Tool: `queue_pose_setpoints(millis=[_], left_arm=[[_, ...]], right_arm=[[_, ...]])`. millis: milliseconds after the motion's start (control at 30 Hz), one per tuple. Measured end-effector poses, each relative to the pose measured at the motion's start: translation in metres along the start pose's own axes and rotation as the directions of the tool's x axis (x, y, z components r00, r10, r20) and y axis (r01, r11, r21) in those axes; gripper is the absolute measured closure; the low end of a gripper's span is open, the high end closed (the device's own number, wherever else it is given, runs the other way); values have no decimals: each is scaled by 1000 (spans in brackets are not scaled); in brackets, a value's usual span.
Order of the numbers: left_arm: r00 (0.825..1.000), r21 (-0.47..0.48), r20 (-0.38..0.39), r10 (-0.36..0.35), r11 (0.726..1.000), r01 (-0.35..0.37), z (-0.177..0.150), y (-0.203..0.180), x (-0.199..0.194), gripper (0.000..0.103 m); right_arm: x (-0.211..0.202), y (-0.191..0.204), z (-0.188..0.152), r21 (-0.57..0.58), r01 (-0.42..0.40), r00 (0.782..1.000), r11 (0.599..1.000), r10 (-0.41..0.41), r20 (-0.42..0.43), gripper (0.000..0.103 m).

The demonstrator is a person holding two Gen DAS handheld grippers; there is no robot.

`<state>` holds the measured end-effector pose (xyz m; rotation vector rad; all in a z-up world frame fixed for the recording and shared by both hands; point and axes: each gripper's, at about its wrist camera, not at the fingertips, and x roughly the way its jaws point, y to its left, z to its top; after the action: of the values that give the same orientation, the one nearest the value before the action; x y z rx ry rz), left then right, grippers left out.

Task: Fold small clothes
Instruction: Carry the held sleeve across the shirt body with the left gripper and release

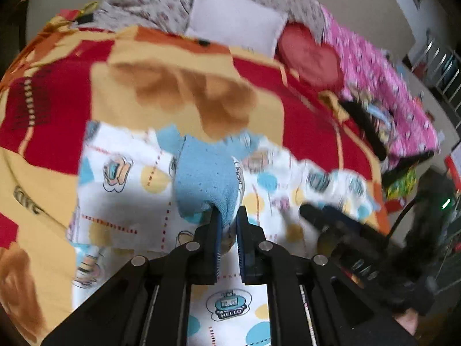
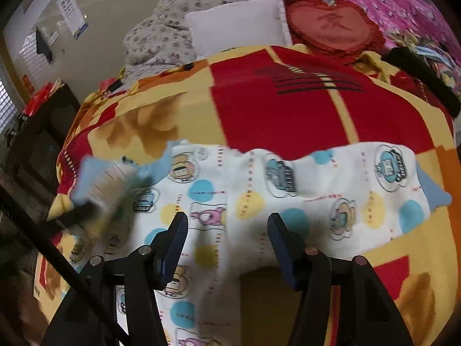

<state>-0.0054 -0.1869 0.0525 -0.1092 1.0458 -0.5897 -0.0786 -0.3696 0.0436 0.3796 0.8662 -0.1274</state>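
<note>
A small white garment (image 1: 129, 178) with cartoon prints, yellow and blue dots and light blue cuffs lies spread on a red and yellow blanket (image 1: 57, 101). My left gripper (image 1: 229, 216) is shut on a light blue cuff (image 1: 206, 178) of it and holds that cuff lifted over the cloth. In the right wrist view the garment (image 2: 288, 190) stretches across the blanket (image 2: 273, 101), and the left gripper (image 2: 86, 210) shows blurred at the left with the cuff. My right gripper (image 2: 227, 230) is open and empty just above the garment's middle. It shows blurred in the left wrist view (image 1: 314, 213).
A white pillow (image 2: 239, 23), a red heart cushion (image 2: 331, 26), a floral quilt (image 2: 173, 28) and a pink quilt (image 2: 389, 3) lie at the bed's far end. A black strap (image 2: 423, 77) lies at the right. A dark cabinet (image 2: 34, 132) stands left of the bed.
</note>
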Motion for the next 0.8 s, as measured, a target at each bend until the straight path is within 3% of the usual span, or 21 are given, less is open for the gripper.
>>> queue_pose_setpoints(millis=[67, 100, 167, 233, 267, 367, 500, 600, 667, 800], left_arm=[[999, 17, -33, -6, 1000, 7, -6, -2, 1, 92], [999, 17, -41, -15, 1000, 16, -6, -1, -2, 86], [999, 34, -25, -38, 999, 39, -7, 4, -18, 73], [999, 59, 19, -28, 998, 26, -9, 9, -39, 45], [999, 77, 34, -31, 997, 28, -9, 11, -48, 40], [996, 114, 75, 38, 992, -46, -11, 27, -70, 39], [978, 84, 117, 175, 979, -185, -8, 61, -82, 39], [971, 31, 102, 217, 975, -222, -5, 87, -76, 39], [967, 5, 89, 240, 970, -241, -5, 98, -70, 39], [960, -7, 90, 264, 964, -264, 0, 104, -58, 39]], right_arm=[[-1, -1, 1, 13, -16, 1000, 1000, 16, -1, 39], [-2, 0, 2, 15, -23, 1000, 1000, 23, 1, 37], [-4, 3, 4, 14, -40, 999, 999, 40, 10, 33], [-5, 7, 7, 10, -55, 998, 998, 55, 15, 30], [-5, 11, 8, 8, -62, 998, 998, 61, 15, 29], [-3, 20, 9, -2, -87, 996, 996, 87, 4, 27], [4, 31, 6, -10, -117, 993, 993, 117, -28, 19], [12, 32, 3, -8, -97, 994, 995, 97, -55, 19], [16, 31, 1, -15, -40, 997, 999, 39, -60, 19], [21, 25, 4, -21, 8, 999, 1000, -9, -50, 19]])
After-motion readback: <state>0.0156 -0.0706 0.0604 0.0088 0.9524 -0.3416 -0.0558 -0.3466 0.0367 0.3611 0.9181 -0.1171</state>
